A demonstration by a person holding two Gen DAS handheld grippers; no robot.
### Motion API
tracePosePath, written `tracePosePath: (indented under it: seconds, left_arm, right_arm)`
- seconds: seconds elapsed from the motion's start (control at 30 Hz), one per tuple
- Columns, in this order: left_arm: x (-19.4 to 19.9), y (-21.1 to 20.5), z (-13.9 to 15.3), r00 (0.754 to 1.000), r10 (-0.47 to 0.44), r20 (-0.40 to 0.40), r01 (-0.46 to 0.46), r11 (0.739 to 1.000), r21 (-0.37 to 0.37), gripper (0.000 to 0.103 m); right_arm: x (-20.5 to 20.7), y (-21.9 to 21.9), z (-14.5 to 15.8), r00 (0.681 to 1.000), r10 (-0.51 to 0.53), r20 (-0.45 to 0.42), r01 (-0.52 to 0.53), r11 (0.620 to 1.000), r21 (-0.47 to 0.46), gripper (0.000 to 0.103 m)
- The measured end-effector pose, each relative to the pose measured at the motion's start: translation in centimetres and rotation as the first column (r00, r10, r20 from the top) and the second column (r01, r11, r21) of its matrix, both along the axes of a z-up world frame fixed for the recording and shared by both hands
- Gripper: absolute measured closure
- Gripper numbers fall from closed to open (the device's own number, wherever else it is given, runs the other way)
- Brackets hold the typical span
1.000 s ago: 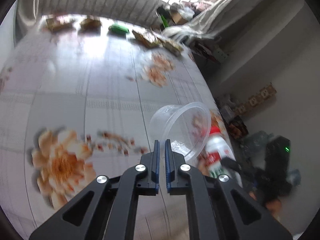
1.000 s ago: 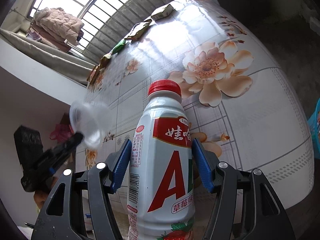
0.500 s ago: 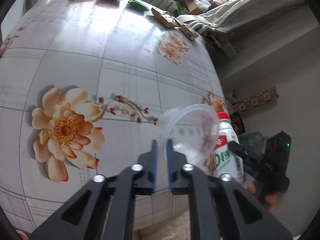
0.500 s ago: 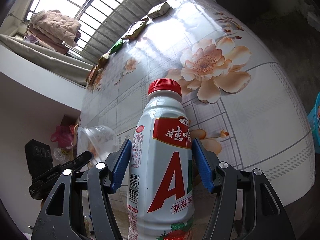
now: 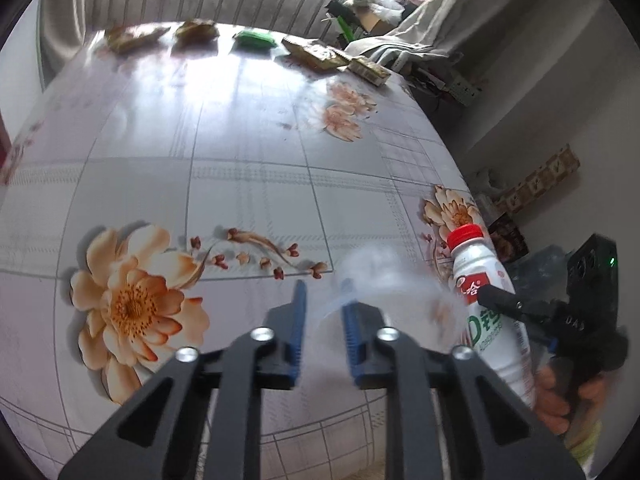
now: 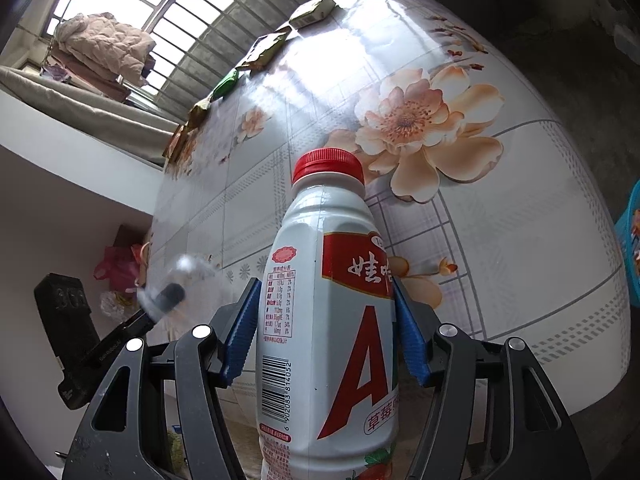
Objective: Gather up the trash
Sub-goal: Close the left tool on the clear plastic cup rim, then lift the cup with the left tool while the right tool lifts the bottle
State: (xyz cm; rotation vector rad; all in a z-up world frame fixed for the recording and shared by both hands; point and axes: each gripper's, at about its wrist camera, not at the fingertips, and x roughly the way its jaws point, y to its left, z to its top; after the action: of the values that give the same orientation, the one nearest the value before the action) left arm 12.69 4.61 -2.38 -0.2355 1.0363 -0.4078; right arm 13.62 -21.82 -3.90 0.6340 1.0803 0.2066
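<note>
Since the earlier frame, left gripper [image 5: 323, 312] has swung up slightly, and the clear cup [image 5: 394, 292] now blurs beside it over the counter [image 5: 248, 184] edge. Its fingers are closing, narrow — the cup rim sits between them, though a firm pinch cannot be confirmed. Right gripper [image 6: 326, 332] — fingers set wide, clamped on the bottle [image 6: 328, 300], upright off the near counter edge.

Both wrist views look down at a slant, close over the near table [image 5: 248, 184] edge. Shared: flowered tabletop, bottle [image 6: 328, 320], far-edge wrappers [image 5: 312, 54], and each other's gripper.
</note>
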Motion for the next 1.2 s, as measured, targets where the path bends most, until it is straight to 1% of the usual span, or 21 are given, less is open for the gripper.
tracePosePath:
  seconds: [0.03,0.1,0.23,0.43,0.87,1.2]
  left_arm:
    - [-0.1,-0.2,0.1,1.000,-0.003,0.012,0.003,1.000,0.013,0.096]
    - [-0.3,-0.7,0.2,0.999,-0.012,0.039,0.010,0.999,0.045,0.098]
    - [-0.7,-1.7,0.7,0.995,-0.035,0.090,0.027,0.995,0.097,0.098]
    - [-1.0,-2.8,1.4,0.989,-0.062,0.133,0.043,0.989,0.138,0.098]
    - [-1.8,-3.8,2.4,0.981,-0.070,0.182,0.037,0.983,0.177,0.098]
    - [-2.5,-3.8,3.4,0.974,-0.068,0.217,0.026,0.981,0.192,0.098]
  right_arm:
    - [0.0,0.0,0.0,1.000,-0.001,0.001,0.001,1.000,-0.001,0.047]
    - [-0.1,-0.1,0.0,1.000,-0.003,0.006,0.003,1.000,0.002,0.047]
    - [-0.4,-0.1,0.0,1.000,-0.005,0.018,0.005,1.000,0.003,0.047]
    - [-0.9,-0.4,0.2,1.000,-0.005,0.031,0.005,1.000,0.022,0.048]
    - [-1.8,-1.3,0.9,0.998,-0.015,0.054,0.012,0.999,0.052,0.048]
    - [-2.2,-1.4,1.4,0.997,-0.014,0.072,0.009,0.998,0.063,0.048]
